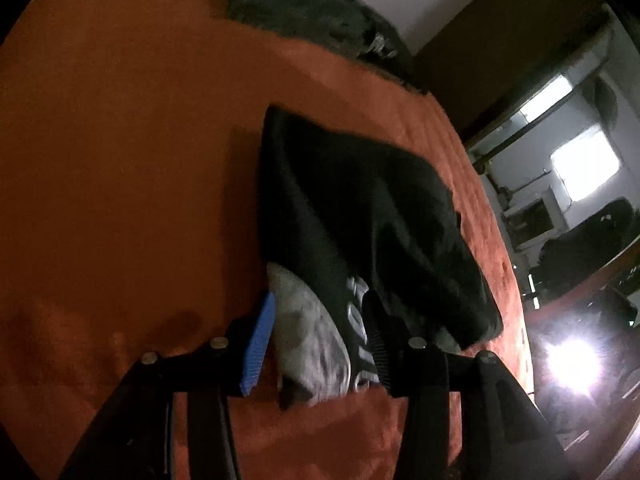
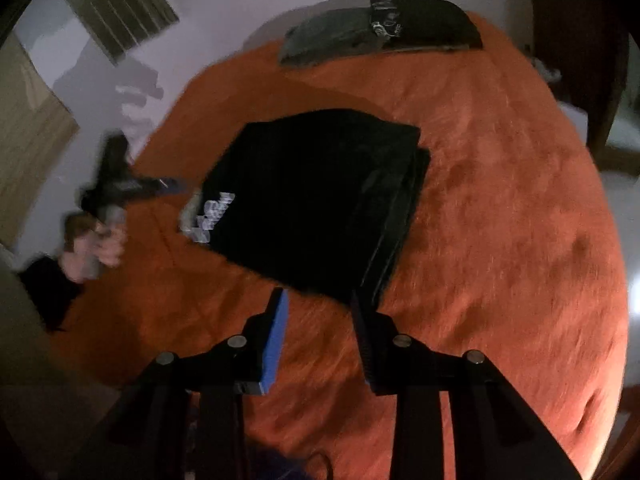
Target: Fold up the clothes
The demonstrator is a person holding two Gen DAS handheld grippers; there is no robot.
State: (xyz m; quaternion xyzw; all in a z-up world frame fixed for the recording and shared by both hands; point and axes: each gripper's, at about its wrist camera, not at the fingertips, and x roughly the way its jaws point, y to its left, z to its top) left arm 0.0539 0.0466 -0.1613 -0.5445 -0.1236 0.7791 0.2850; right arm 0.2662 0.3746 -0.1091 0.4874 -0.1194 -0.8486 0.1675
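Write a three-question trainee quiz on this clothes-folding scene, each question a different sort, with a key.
1. True or false: the right gripper is clamped on the black garment.
2. Multiple choice: what covers the surface under the garment? A) white sheet B) orange blanket C) bare wood
3. Fill in: at the far edge of the blanket lies a second pile of dark folded ___.

Key
1. False. Its jaws stand apart with only the orange blanket between them.
2. B.
3. Clothes. In the left wrist view the left gripper is open too, straddling the garment's grey printed end without pressing it.
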